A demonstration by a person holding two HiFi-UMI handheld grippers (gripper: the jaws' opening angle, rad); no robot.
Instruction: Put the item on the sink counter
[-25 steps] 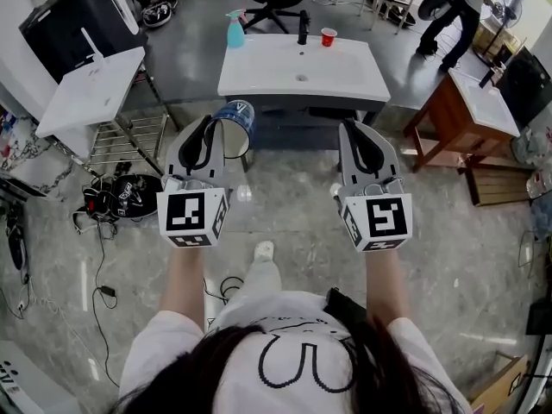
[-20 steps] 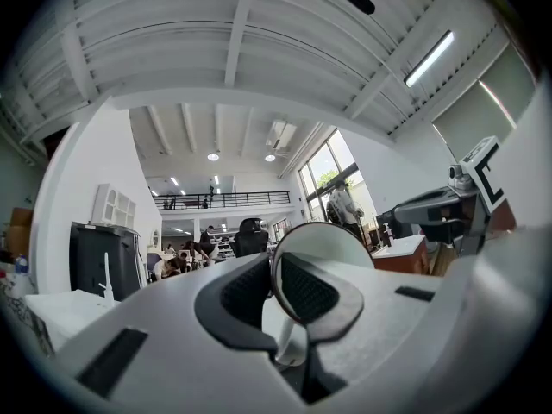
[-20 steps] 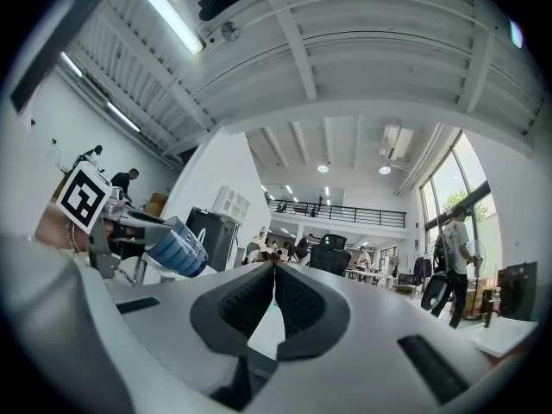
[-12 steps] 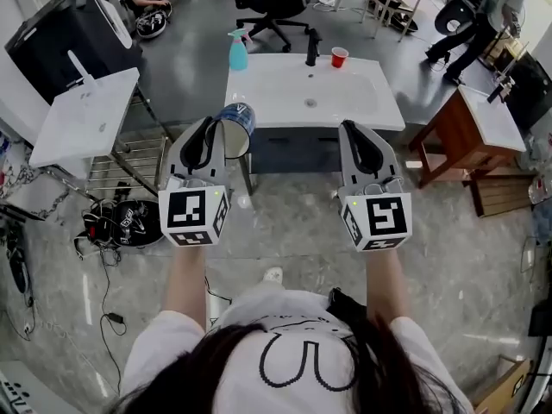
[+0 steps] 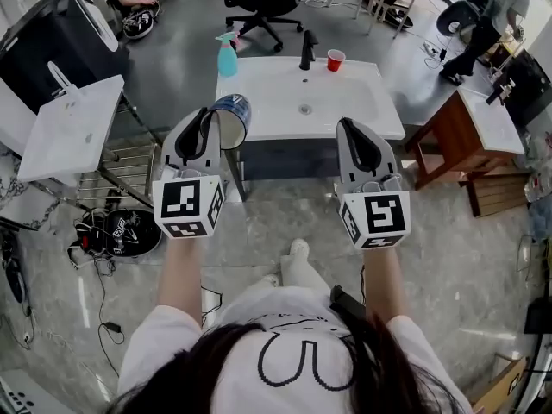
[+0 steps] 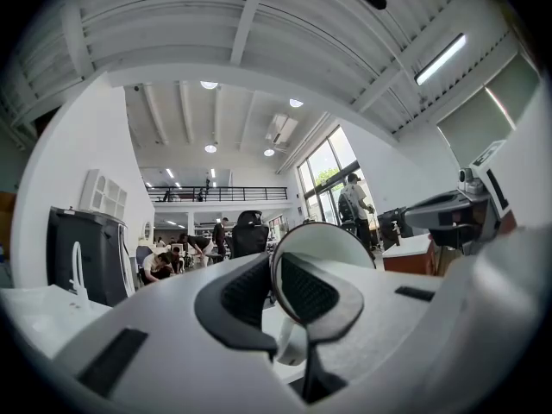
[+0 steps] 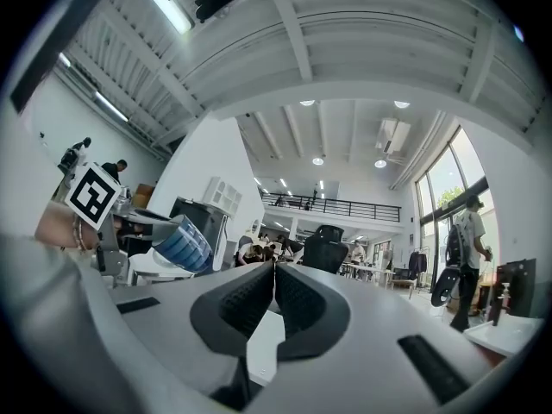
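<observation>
My left gripper (image 5: pixel 212 121) is shut on the rim of a blue-and-white striped cup (image 5: pixel 233 117), which it holds tilted in the air just before the left front corner of the white sink counter (image 5: pixel 354 102). In the left gripper view the cup's rim (image 6: pixel 332 238) is pinched between the dark pads (image 6: pixel 246 293). My right gripper (image 5: pixel 352 129) hovers level with it near the counter's front edge, shut and empty. In the right gripper view its pads (image 7: pixel 250 296) touch, and the cup (image 7: pixel 183 245) shows at the left.
On the counter's far edge stand a blue spray bottle (image 5: pixel 227 57), a black faucet (image 5: pixel 306 48) and a red cup (image 5: pixel 335 59). A second white basin on a rack (image 5: pixel 65 132) is to the left, a wooden stand (image 5: pixel 448 132) to the right. Cables lie on the floor (image 5: pixel 121 231).
The sink counter has come closer to both grippers as the person stepped forward. The left gripper still holds the cup; the right stays shut.
</observation>
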